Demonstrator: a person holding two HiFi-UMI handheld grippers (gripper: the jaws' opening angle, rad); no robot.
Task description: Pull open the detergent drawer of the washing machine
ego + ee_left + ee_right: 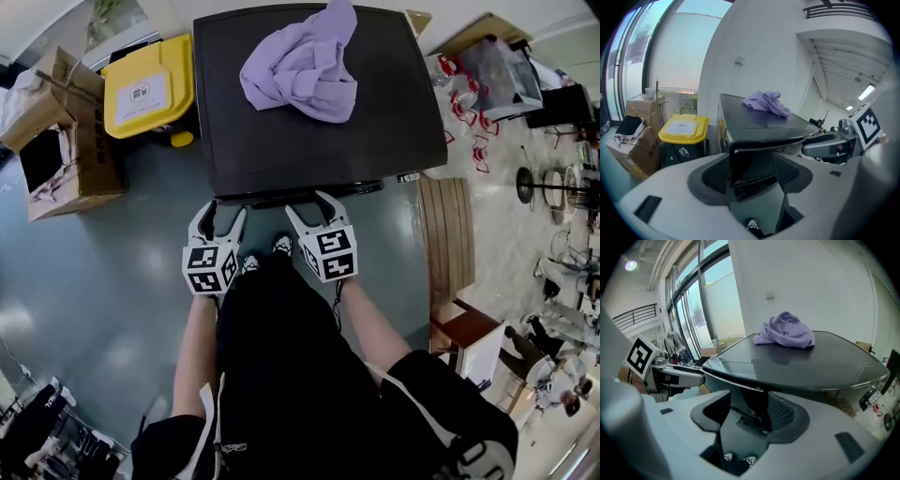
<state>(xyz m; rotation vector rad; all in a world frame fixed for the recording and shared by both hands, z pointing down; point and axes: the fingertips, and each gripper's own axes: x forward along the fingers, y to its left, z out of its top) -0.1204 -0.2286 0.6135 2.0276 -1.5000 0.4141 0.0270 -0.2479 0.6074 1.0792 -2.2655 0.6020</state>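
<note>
The washing machine (319, 122) is seen from above, with a dark glossy top and a crumpled purple cloth (305, 61) lying on it. Its front edge (309, 195) faces me. My left gripper (225, 217) is open at the left end of that edge. In the left gripper view the dark upper front panel (750, 164) at the machine's corner lies between the open jaws of the left gripper (750, 171). My right gripper (314, 208) is open just under the front lip, near the middle. In the right gripper view, the right gripper (745, 416) points below the overhanging top (787, 371). I cannot make out the drawer's outline.
A yellow-lidded bin (150, 89) and cardboard boxes (61, 131) stand left of the machine. A slatted wooden bench (445, 234) is at its right, with cluttered stands beyond it. My shoes (272, 248) are on the grey floor close to the machine's front.
</note>
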